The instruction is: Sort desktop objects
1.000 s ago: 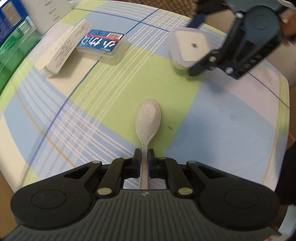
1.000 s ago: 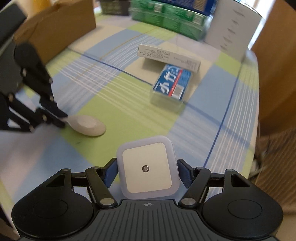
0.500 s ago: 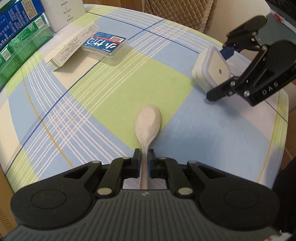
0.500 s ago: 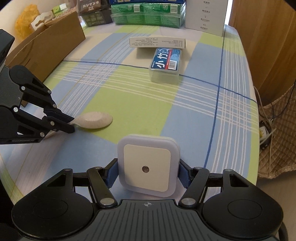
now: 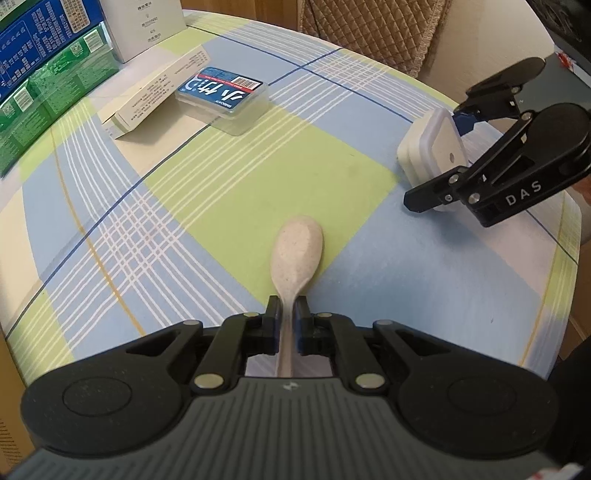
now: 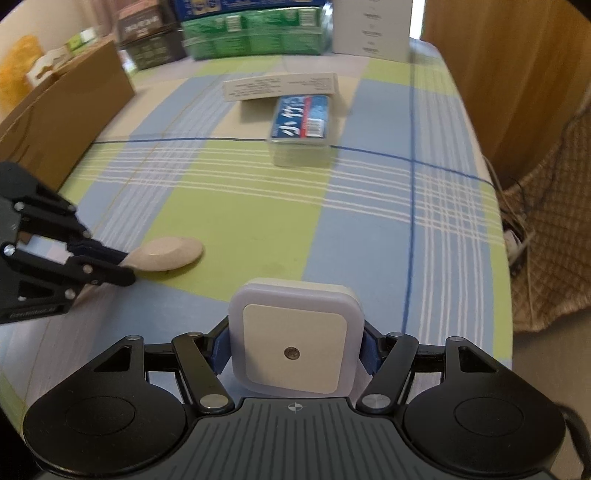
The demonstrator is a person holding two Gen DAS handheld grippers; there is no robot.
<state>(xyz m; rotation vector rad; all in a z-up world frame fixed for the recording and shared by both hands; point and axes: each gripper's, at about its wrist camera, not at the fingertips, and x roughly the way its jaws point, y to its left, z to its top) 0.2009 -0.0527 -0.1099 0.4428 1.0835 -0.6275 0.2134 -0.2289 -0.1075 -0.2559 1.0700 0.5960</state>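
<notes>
A beige speckled spoon lies bowl-forward on the checked tablecloth; my left gripper is shut on its handle. The same spoon shows at the left of the right wrist view, held by the left gripper. A white square night light with a small round sensor sits between the blue pads of my right gripper, which is shut on its sides. From the left wrist view the night light and the right gripper are at the far right of the table.
A clear case with a blue label and a long white carton lie mid-table. Green and blue boxes, a white box and a cardboard box line the far and left sides. A quilted chair stands beyond the edge.
The right gripper with the night light has drifted toward the table's right edge and rolled. The left gripper keeps the spoon in the same spot, with the view slightly turned.
</notes>
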